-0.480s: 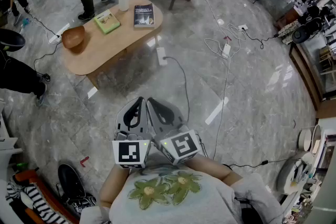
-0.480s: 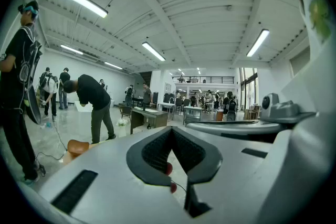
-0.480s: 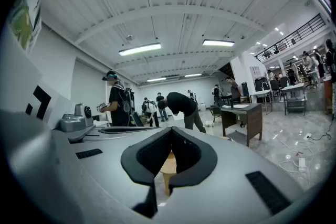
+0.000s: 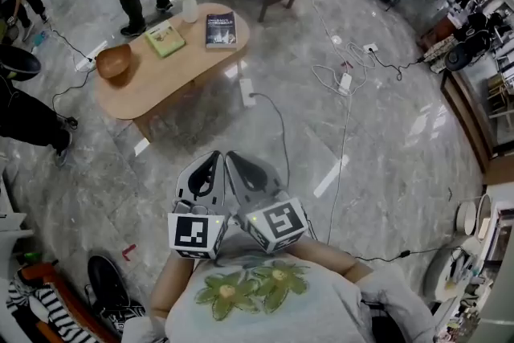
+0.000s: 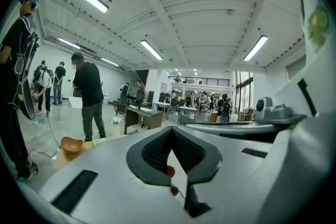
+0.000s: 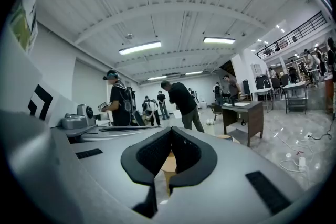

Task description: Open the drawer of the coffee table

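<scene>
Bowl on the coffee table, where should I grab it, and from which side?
Pinch the bowl's rim from above, one jaw inside and one outside: it sits open side up, and its rounded wall would likely slip from a side grip. The rim nearest you looks best, since the bowl stands at the table's end, apart from the green book.

I see the oval wooden coffee table [image 4: 161,76] on the grey marble floor [image 4: 385,140]. Its top carries a wooden bowl [image 4: 113,60], a green book [image 4: 165,37], a dark book [image 4: 220,28] and a white vase [image 4: 189,6].
</scene>
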Demonstrator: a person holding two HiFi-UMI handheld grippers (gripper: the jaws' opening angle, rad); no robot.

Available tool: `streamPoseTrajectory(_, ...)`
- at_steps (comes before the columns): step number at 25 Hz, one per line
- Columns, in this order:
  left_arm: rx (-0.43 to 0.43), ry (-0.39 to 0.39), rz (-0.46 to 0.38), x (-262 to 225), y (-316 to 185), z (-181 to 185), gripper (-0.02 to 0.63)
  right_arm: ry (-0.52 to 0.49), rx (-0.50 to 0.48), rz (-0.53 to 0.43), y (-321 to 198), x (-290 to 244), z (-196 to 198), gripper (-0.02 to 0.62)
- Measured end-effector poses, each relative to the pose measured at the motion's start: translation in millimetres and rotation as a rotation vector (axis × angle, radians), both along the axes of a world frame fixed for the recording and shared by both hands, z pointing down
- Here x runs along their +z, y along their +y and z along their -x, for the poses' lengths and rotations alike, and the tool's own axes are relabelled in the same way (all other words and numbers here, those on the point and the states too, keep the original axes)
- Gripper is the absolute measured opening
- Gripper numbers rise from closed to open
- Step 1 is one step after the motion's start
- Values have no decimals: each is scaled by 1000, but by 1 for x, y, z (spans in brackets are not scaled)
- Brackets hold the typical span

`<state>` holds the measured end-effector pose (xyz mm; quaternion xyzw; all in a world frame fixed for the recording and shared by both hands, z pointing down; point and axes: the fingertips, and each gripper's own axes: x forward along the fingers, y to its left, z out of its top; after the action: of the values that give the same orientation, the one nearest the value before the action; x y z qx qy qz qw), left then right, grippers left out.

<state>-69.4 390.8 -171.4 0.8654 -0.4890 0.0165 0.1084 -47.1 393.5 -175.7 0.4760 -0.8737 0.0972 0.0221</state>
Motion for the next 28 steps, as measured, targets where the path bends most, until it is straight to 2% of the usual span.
streamPoseTrajectory(6,8,7,23,6,-5,2,8,14,-4,55,-4,9,1,21)
streamPoseTrajectory(12,7,-7,72,20,-17,3,8,28,-67,133,-14,25,5,23)
streamPoseTrajectory(17,-16,-36,98,25,-50,12,8,-22,-120,173,-47,31,13,23)
streamPoseTrajectory(21,-44,-48,127,34,-79,24,8,-38,-198,226,-78,38,25,23)
streamPoseTrajectory(28,-66,-67,168,46,-130,13,8,-40,-271,283,-131,49,15,23)
